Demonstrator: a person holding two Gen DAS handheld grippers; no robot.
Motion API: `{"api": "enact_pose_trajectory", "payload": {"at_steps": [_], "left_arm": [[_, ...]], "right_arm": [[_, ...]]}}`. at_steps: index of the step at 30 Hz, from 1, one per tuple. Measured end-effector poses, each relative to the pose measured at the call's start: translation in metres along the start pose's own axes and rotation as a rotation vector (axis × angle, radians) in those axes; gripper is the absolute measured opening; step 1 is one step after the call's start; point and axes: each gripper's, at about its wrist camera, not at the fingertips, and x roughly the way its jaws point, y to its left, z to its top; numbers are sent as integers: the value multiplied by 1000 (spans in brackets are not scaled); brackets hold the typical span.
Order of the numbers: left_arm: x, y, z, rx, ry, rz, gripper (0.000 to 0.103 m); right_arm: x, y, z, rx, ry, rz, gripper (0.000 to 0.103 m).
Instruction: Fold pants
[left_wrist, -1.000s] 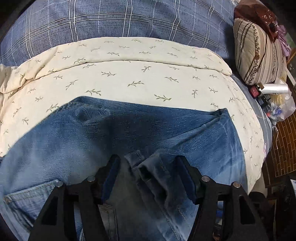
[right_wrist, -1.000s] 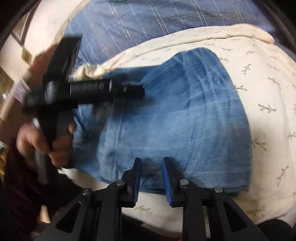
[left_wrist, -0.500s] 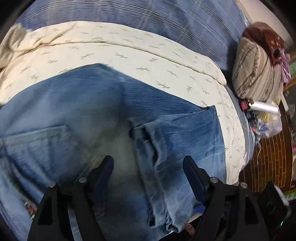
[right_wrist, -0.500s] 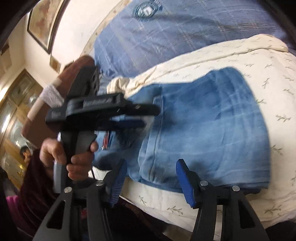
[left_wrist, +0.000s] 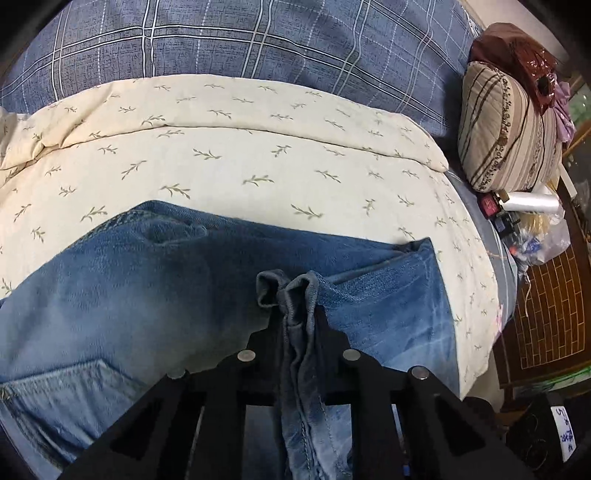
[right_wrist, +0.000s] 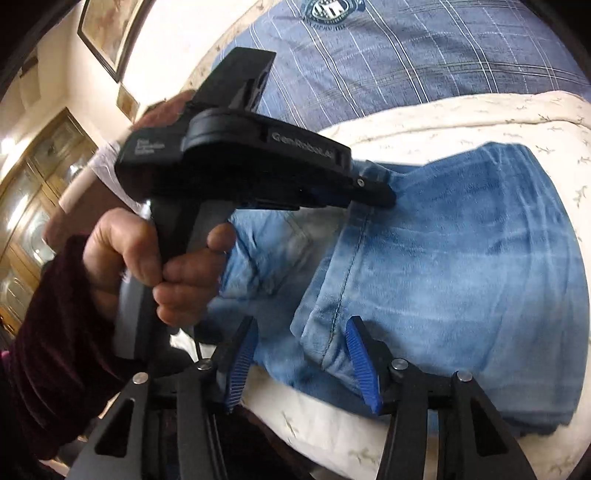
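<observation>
Faded blue denim pants (left_wrist: 155, 295) partly folded near bed's front edge; left gripper (left_wrist: 297, 332) fingers closing, clenched on bunched hem; right gripper (right_wrist: 301, 360) fingers closing, nothing pinched; soft, heavy, best gripped along thick seams

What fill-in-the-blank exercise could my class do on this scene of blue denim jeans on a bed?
1. The left gripper is clamped on a bunched fold of the ____ denim jeans.
2. The jeans lie on a cream quilt printed with small ____.
3. The right gripper has ____ ribbed pads.
4. The striped cushion sits beside a ____ plaid bedcover.

Missing words: blue; leafy sprigs; blue; blue
</observation>
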Motion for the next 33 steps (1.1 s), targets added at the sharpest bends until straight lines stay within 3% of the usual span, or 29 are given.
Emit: {"api": "enact_pose_trajectory", "payload": {"at_steps": [2,4,7,12,14,16,18,19,23,25,29,33], "left_arm": [[11,8,-3,-6,-7,12,16],[10,15,-6,-60,-25,-26,19],[-3,24,-13,-110,-18,-47,22],[-64,28,-35,-96,-132,-38,27],[-86,36,-45,-110,-168,-6,36],[-115,53,-66,-149,-220,38,39],[-135,71,-87,-193,-247,66,41],[-147,83,-103,-231,-260,98,44],[-175,114,-150,-380,-320,182,69],[-184,125,-173,-438,-338,215,76],[-181,141,-212,-537,-312,183,77],[-177,149,-226,-565,-331,153,77]], "right_arm": [[9,-3,-3,10,38,-20,53],[15,-7,-7,25,64,-43,54],[7,-5,-5,36,40,-10,53],[-16,-6,-5,30,-41,13,54],[-21,-4,-5,24,-66,16,53],[-13,-5,-5,21,-32,-42,53],[2,-6,-10,4,38,-121,41],[6,-5,-12,-10,51,-135,41],[10,1,-16,-46,49,-155,41],[4,2,-12,-25,50,-140,42],[-9,9,-1,3,27,-109,53],[-7,43,28,-58,-21,-60,66]]}}
